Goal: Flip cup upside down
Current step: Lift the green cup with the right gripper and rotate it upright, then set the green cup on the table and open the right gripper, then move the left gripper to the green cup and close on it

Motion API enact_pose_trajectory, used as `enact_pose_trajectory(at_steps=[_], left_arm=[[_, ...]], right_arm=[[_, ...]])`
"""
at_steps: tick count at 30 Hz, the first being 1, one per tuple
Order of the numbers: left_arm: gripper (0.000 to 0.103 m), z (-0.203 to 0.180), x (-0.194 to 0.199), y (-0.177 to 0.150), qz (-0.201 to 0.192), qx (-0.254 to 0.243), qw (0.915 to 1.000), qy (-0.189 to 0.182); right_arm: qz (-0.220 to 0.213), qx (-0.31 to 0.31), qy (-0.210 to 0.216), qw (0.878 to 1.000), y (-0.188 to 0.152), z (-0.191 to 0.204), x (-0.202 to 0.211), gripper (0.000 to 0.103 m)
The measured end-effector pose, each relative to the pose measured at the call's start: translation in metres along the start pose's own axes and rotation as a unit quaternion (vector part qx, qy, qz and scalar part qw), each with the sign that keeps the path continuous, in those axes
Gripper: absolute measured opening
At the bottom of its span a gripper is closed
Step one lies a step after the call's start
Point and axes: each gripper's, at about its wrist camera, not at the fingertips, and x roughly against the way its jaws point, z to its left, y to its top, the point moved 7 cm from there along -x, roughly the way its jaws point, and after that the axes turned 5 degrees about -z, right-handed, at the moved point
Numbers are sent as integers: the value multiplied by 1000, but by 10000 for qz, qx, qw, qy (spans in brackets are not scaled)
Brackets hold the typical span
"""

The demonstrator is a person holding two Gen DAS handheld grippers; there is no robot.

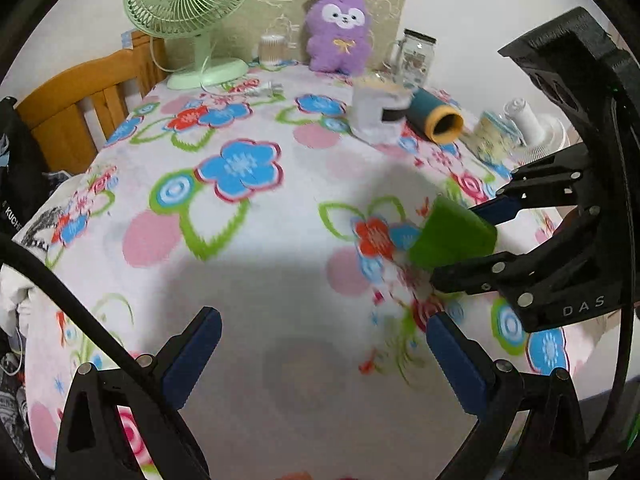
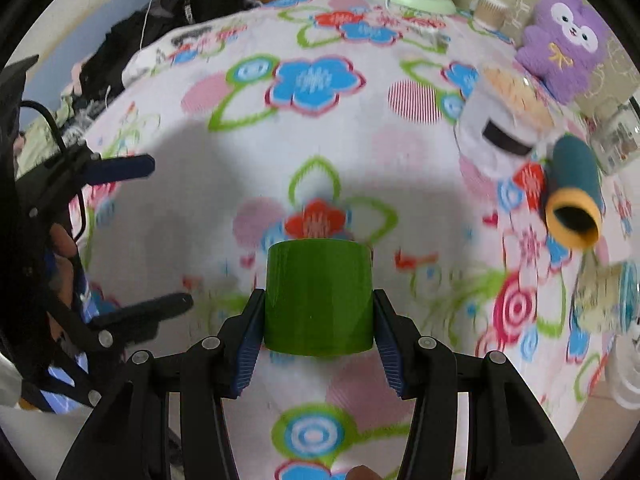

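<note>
A green cup (image 2: 318, 300) sits between the blue pads of my right gripper (image 2: 319, 297), which is shut on its sides. In the left wrist view the same cup (image 1: 452, 236) hangs tilted just above the flowered cloth (image 1: 248, 264), held by the right gripper (image 1: 456, 244) coming in from the right. Neither view shows the cup's mouth. My left gripper (image 1: 324, 328) stands open over the near part of the cloth with nothing between its fingers. It also shows at the left of the right wrist view, as the left gripper (image 2: 160, 236), apart from the cup.
At the back of the table stand a green fan (image 1: 188, 20), a purple plush toy (image 1: 338, 32), a glass jar (image 1: 416, 56) and a white container (image 1: 378, 110). A teal tube (image 1: 434, 116) lies on its side. A wooden chair back (image 1: 80, 108) is at the left.
</note>
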Motion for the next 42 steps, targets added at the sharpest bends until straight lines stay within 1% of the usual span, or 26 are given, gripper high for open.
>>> enact_pose_trajectory(at_steps=[3,9,10,11,12,14,17,21,24,27,33,36,39,42], left_arm=[[103,-7,-2,-10,110,45,9999,-64],[103,-9,-4,-14,154,168,9997,-45],[103,-8,-3,-15,154,192,9997,-36],[103,-7,-3,-14,161,235,9996,-24],[103,-6,-3,-14,160,293,9994,-14],[103,-4,-1,-12,153,421,9990,-18],[103,-3,5,-9,126,664,9977,-113],[103,-8,13,0,41,913,9956,-197],[103,-15,18,6,-37,1197,9922,-342],[103,-25,22,12,-84,1499,9874,-508],[103,-44,29,27,-205,1729,9831,-575],[103,-55,26,33,-149,1862,9803,-649],[103,-64,17,37,-49,1977,9782,-636],[103,-67,5,38,97,2201,9734,-633]], right_arm=[[74,-33,-61,9999,-12,-1,-3,54],[-57,-97,-61,9999,-15,-1,-3,55],[-30,-110,-16,9999,-15,-1,-4,57],[2,-160,60,9999,-16,-1,-4,62],[3,-205,125,9997,-16,-1,-3,66],[-62,-246,205,9995,-15,-2,2,75],[-168,-322,293,9989,-17,-4,13,81],[-375,-477,542,9967,-26,-10,33,81],[-532,-607,711,9942,-37,-17,49,81],[-687,-656,706,9930,-49,-25,63,81],[-924,-735,702,9905,-78,-46,84,81],[-935,-822,721,9896,-94,-56,85,81],[-863,-966,776,9885,-109,-66,78,81],[-823,-1099,889,9865,-121,-74,70,81]])
